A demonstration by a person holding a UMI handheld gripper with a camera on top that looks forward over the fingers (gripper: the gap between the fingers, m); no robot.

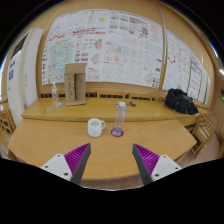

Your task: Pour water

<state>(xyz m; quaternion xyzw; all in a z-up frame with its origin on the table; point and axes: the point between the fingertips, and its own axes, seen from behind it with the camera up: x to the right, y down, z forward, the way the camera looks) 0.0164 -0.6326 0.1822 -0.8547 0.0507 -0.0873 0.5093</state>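
Open tongs, mug beyond

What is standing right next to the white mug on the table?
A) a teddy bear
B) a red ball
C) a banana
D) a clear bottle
D: a clear bottle stands upright just beside the white mug on the wooden table, both beyond the open gripper, whose fingers hold nothing.
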